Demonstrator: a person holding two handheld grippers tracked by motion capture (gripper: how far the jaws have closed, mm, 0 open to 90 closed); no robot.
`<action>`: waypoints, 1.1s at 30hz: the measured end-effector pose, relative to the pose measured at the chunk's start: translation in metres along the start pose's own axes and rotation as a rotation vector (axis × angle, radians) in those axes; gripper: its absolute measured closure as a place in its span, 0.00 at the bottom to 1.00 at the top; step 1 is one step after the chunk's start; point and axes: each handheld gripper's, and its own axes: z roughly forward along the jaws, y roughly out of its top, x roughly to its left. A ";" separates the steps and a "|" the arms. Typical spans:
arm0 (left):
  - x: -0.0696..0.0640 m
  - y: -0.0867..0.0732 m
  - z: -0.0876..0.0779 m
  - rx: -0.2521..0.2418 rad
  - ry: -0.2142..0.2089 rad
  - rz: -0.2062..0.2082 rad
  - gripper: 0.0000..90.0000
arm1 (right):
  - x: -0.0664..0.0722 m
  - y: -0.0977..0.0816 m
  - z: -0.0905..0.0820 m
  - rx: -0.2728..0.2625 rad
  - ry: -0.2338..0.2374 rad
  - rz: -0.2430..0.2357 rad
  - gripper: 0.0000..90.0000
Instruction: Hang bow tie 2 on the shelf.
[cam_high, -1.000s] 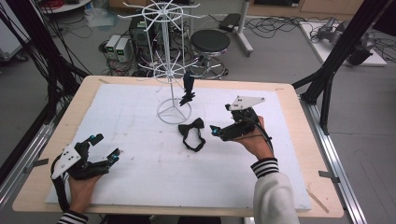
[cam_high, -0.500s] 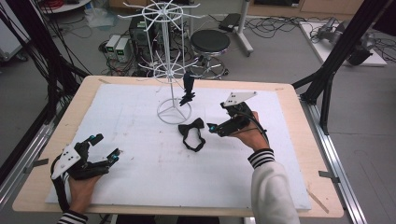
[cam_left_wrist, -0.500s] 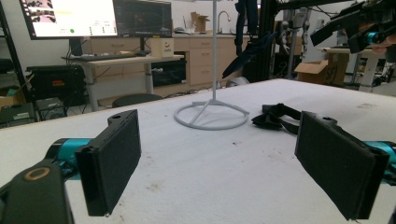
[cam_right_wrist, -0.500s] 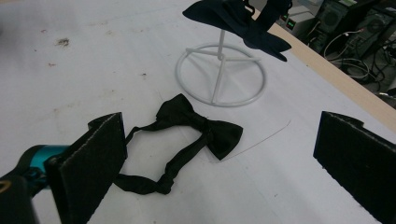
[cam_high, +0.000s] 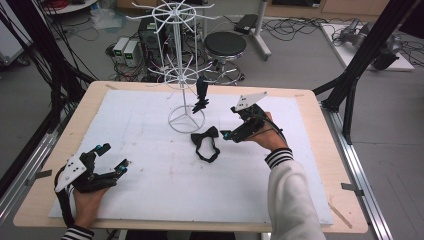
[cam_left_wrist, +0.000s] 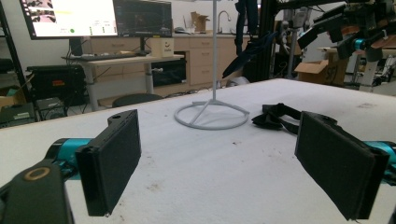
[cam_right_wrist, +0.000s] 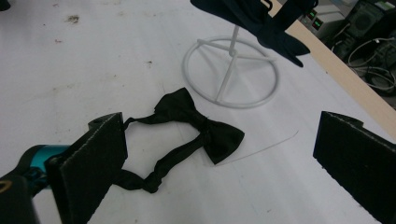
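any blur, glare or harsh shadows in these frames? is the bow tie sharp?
High view: even light, soft shadows, no glare; bow tie small but clear. Right gripper view: bow tie sharp, near jaws slightly soft. Left gripper view: jaws and table sharp, monitor washed out.

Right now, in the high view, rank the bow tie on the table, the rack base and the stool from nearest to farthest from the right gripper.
1. Bow tie, just left of the right gripper.
2. Rack base, farther left.
3. Stool, on the floor beyond the table.
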 end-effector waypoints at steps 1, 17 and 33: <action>0.000 0.000 0.000 0.000 0.000 0.001 0.17 | -0.002 0.001 0.000 0.002 0.008 0.000 0.02; 0.000 0.000 0.000 0.000 0.000 0.000 0.17 | -0.014 0.021 0.021 0.084 0.063 -0.096 0.05; 0.000 0.000 0.000 0.001 0.000 0.001 0.17 | -0.010 0.021 0.047 0.130 0.094 -0.120 0.05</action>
